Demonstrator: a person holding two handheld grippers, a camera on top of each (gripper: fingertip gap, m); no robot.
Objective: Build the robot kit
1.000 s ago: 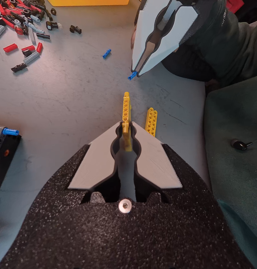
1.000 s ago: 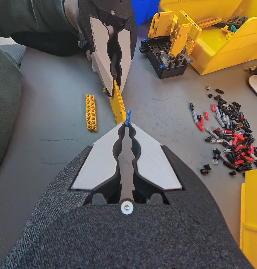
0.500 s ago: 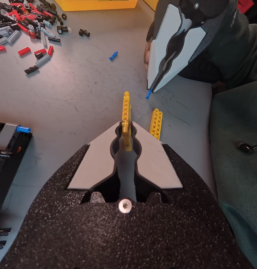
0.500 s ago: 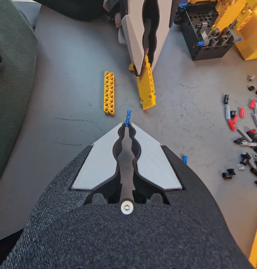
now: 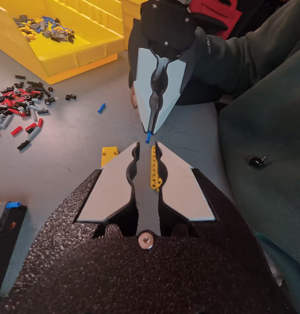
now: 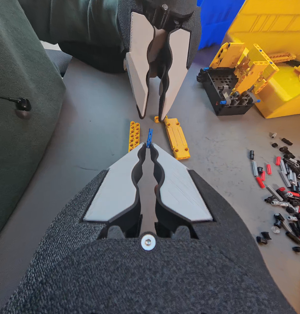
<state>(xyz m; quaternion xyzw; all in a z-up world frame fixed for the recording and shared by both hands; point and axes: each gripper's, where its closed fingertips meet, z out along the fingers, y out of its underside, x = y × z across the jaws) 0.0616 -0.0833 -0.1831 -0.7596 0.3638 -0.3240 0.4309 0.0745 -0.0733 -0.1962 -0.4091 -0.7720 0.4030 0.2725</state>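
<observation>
My left gripper (image 5: 147, 144) is open and empty, low over the grey table. A yellow holed beam (image 5: 153, 168) lies on the table and shows through the gap between its jaws. A yellow panel (image 5: 109, 155) lies flat just left of its left finger. My right gripper (image 6: 147, 145) is shut on a small blue pin (image 6: 148, 138), which sticks out past its tips. In the right wrist view the pin hangs between the beam (image 6: 134, 136) and the panel (image 6: 176, 138), close to the left gripper (image 6: 151, 118). In the left wrist view the right gripper (image 5: 150, 134) holds the pin (image 5: 148, 138) just ahead of my left tips.
A pile of red, black and grey pins (image 6: 290, 186) lies to one side, with a loose blue pin (image 5: 101, 107) nearby. A black and yellow assembly (image 6: 230, 88) stands by yellow bins (image 5: 69, 56). Green fabric (image 5: 268, 153) covers the table's near edge. My two grippers' fingertips are within a few centimetres of each other.
My left gripper has opened and let go of the yellow panel, which now lies flat on the table. The left gripper has shifted over the yellow beam. The right gripper still holds the blue pin.
</observation>
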